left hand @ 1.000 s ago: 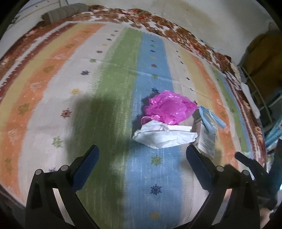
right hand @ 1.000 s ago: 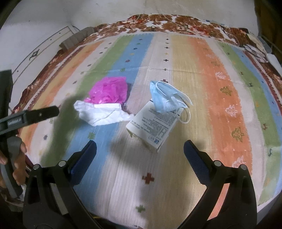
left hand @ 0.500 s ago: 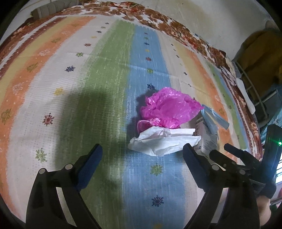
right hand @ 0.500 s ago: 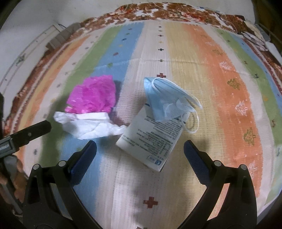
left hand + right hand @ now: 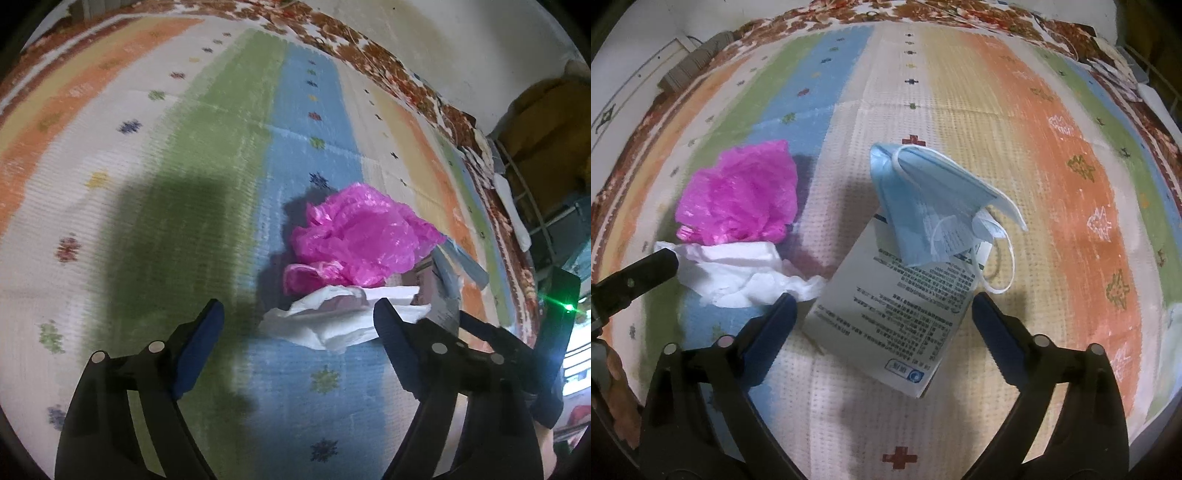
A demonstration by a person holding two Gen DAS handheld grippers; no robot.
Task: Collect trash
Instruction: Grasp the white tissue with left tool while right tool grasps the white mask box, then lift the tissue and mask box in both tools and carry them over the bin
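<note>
Only from the right gripper (image 5: 881,308), wide open and empty, shows the box's (image 5: 897,314) print.

Right wrist view: the plastic bag (image 5: 738,194) lies left of centre on the bedspread (image 5: 1071,184), touching the tissue (image 5: 738,275) just below it. The carton (image 5: 897,314) lies at centre, right of the tissue, with the face mask (image 5: 931,206) resting on its upper end.
</note>
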